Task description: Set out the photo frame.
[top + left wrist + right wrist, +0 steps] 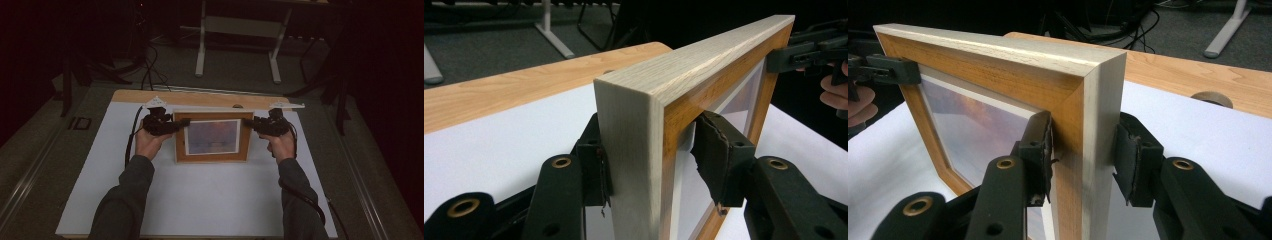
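a wooden picture frame [212,136] with an orange-brown front, pale grey-washed outer sides and a purple-and-orange print behind a white mat stands upright on its lower edge, on the white sheet [200,195] that covers most of the light wooden table [200,98]. everything here is placed from that frame. the left gripper [181,123] meets the frame's left vertical edge in its upper half; in the left gripper view one black pad lies flat on the pale outer side and the other sits against the orange-brown front, so it pinches the frame's left side rail. the right gripper [250,123] meets the frame's right vertical edge at a like height; in the right gripper view one pad presses the orange-brown front, while the other stands just beside the pale side with a thin gap, so whether it truly clamps the rail i cannot tell. behind the frame a strip of bare table wood runs to the far edge, with a round hole [1211,98] in it to the frame's right rear. in front of the frame the white sheet lies broad and open between the two dark sleeves; left and right of the frame, the sheet runs open beyond the hands to its side edges.
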Demonstrator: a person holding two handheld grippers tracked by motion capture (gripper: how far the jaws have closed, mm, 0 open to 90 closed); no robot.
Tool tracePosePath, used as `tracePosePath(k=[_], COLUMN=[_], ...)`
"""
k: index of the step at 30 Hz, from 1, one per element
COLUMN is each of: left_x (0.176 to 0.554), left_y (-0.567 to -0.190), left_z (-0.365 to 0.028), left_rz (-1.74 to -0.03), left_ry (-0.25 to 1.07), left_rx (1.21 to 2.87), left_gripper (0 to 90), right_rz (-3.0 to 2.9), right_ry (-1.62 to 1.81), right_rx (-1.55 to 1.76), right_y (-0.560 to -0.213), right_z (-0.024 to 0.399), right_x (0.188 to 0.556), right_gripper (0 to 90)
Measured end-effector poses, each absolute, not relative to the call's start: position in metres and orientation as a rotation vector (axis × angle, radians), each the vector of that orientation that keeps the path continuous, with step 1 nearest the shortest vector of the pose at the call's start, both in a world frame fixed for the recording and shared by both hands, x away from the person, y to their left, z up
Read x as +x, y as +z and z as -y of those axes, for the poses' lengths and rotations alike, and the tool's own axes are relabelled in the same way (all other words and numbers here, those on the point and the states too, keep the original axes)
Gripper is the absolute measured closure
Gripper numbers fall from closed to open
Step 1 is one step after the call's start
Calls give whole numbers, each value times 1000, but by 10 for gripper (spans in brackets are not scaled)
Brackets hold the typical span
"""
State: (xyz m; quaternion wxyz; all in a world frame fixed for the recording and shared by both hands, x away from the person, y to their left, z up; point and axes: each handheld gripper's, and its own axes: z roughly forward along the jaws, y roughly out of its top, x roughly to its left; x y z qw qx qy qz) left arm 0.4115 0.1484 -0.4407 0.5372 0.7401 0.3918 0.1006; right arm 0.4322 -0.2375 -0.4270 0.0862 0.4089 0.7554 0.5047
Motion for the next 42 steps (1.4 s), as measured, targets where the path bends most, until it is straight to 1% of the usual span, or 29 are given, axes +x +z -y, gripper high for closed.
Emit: tracePosePath(k=[20,42], left_x=[414,411], left_y=[-438,-439], left_z=[-151,-155], left_rz=[-998,-995], left_ry=[85,-49], left_rx=[1761,1768], left_gripper=[542,553], right_rz=[-2279,-2308], right_ry=[1472,1461], right_rx=[1286,1326], right_y=[-423,-421], right_z=[239,243], right_x=[427,410], right_gripper=[615,619])
